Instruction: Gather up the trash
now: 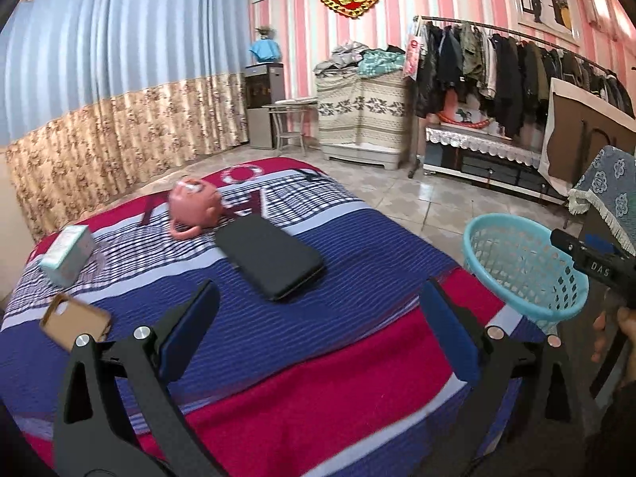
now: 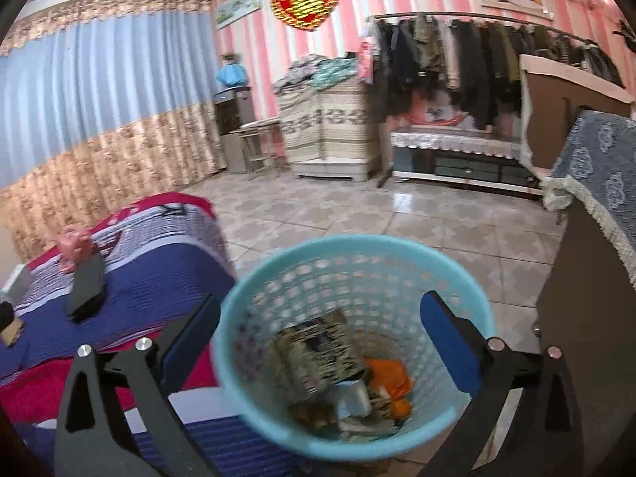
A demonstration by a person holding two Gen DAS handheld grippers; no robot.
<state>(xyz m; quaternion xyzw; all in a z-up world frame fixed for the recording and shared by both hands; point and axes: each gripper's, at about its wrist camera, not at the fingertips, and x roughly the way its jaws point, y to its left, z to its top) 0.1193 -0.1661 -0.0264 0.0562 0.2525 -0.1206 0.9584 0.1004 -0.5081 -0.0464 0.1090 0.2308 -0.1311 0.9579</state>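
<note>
My left gripper (image 1: 321, 288) is open over the striped bed cover (image 1: 357, 357), with nothing between its blue pads. My right gripper (image 2: 320, 300) is open above the light blue basket (image 2: 357, 240), its pads apart and holding nothing. Inside the basket lie a black-and-white patterned packet (image 2: 322, 353), an orange wrapper (image 2: 391, 377) and other scraps. In the left wrist view the basket (image 1: 497, 224) stands off the bed's right side, with the right tool's black body (image 1: 588, 264) and a hand (image 1: 612, 330) beside it.
On the bed lie a black flat case (image 1: 270, 260), a pink pot (image 1: 192, 206), a pale box (image 1: 67, 252) and a brown phone case (image 1: 75, 320). A cloth-covered cabinet (image 2: 596, 183) stands right of the basket. Tiled floor (image 2: 357, 206) stretches to a clothes rack (image 1: 497, 67).
</note>
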